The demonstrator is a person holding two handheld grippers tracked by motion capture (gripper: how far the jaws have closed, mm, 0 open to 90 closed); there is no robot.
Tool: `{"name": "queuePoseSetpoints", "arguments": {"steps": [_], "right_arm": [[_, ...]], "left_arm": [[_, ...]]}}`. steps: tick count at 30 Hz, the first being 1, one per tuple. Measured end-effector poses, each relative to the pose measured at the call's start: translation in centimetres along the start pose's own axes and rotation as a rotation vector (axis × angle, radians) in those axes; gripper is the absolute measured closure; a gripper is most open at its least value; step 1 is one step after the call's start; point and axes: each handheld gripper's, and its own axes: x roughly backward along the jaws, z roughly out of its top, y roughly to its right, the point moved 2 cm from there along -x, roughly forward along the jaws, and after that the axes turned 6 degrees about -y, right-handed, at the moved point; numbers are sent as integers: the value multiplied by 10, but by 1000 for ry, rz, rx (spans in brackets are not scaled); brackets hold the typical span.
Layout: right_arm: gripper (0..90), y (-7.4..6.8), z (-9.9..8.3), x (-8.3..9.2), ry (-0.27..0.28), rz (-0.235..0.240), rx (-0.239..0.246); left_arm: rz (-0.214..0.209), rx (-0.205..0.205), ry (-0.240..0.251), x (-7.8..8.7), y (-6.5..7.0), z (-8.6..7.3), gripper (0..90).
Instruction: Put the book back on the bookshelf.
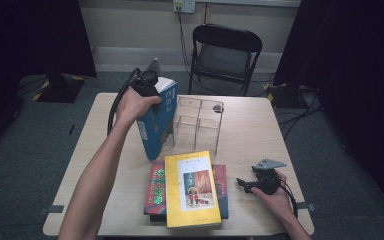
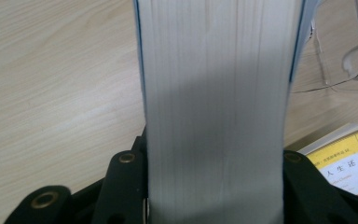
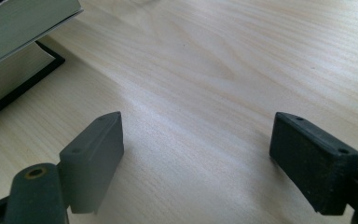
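Between our left gripper's [image 1: 152, 92] clamped jaws, we are tilting the blue book [image 1: 156, 122], risking a knock against the clear organizer [image 1: 198, 122] alongside, while our right gripper [image 1: 245, 185] is idling wide.

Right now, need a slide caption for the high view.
Left gripper holds blue book upright beside clear organizer; right gripper rests open.

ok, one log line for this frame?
left hand-held gripper: shut on blue book, beside clear organizer | right hand-held gripper: open, over table
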Motion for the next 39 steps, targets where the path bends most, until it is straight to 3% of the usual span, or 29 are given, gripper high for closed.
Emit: {"name": "queuePoseSetpoints", "arguments": {"steps": [4,9,18,24,25,32,36,39], "right_arm": [[176,0,0,0,0,1,1],[177,0,0,0,0,0,-1],[178,0,0,0,0,0,-1],[177,0,0,0,0,0,-1],[177,0,0,0,0,0,-1],[177,0,0,0,0,1,0],[177,0,0,0,0,1,0],[177,0,0,0,-1,1,0]], "left_arm": [[16,0,-22,1,6,3,615],[-2,30,-13,3,4,6,617],[-9,79,43,5,-2,10,617],[-4,75,58,7,-1,16,616],[-7,89,68,6,-1,17,616],[-1,91,56,-2,-2,21,616],[-13,119,100,-1,-6,22,616],[-7,113,107,-3,-7,21,615]]}}
